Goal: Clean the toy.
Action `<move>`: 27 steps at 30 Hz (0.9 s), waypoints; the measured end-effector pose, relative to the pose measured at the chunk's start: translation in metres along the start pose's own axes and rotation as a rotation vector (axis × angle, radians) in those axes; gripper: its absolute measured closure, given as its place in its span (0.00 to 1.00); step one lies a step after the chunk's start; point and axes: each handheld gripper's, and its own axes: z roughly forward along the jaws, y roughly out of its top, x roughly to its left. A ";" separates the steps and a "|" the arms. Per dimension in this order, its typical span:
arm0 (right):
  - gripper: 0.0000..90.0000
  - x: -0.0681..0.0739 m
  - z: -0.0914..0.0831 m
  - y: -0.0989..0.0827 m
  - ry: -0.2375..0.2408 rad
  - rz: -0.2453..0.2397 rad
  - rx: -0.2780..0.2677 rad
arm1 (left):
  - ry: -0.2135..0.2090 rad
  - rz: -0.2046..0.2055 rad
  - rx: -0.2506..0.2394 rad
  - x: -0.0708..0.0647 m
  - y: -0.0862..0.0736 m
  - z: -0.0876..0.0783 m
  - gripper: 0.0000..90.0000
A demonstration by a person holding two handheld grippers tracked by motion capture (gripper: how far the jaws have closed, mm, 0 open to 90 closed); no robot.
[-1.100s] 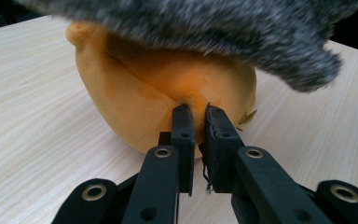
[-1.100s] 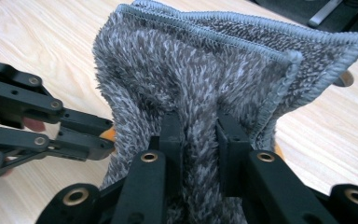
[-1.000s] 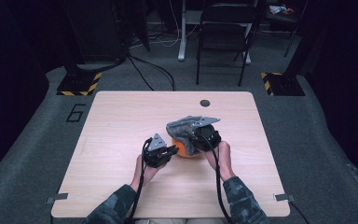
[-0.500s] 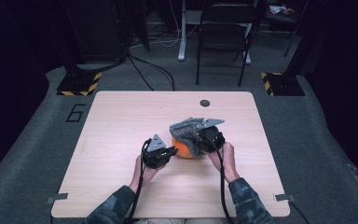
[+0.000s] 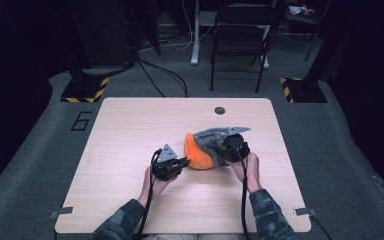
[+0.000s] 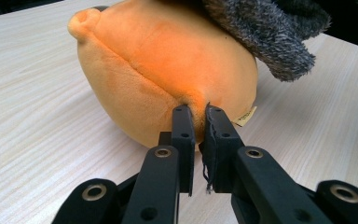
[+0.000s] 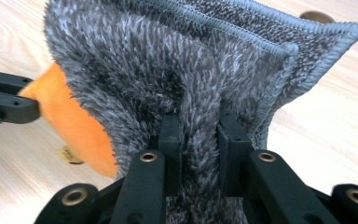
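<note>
Left gripper jaws pinch plush; right gripper jaws clamp cloth.

A pale wooden table with a small dark round hole near its far edge stands on grey carpet, a black chair behind it.

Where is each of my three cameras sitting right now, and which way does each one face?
High view: above the person's side of the table, facing forward and down; both forearms, left gripper and right gripper show.
Left gripper view: on the left gripper, looking along its jaws, pinched on the orange plush.
Right gripper view: on the right gripper, looking along its jaws, clamped on the grey cloth; the left gripper's jaws enter at the left edge.
Shared: both gripper views show the plush under the cloth.
</note>
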 end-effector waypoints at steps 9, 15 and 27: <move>0.84 -0.021 0.006 -0.012 -0.025 0.063 0.065 | -0.004 -0.001 -0.006 0.000 -0.001 0.001 0.92; 0.85 -0.032 0.009 -0.018 -0.045 0.103 0.099 | -0.005 0.007 -0.009 -0.002 0.000 0.002 0.92; 0.85 -0.006 -0.022 0.012 0.024 0.023 -0.053 | -0.010 0.008 -0.008 -0.001 0.000 0.001 0.92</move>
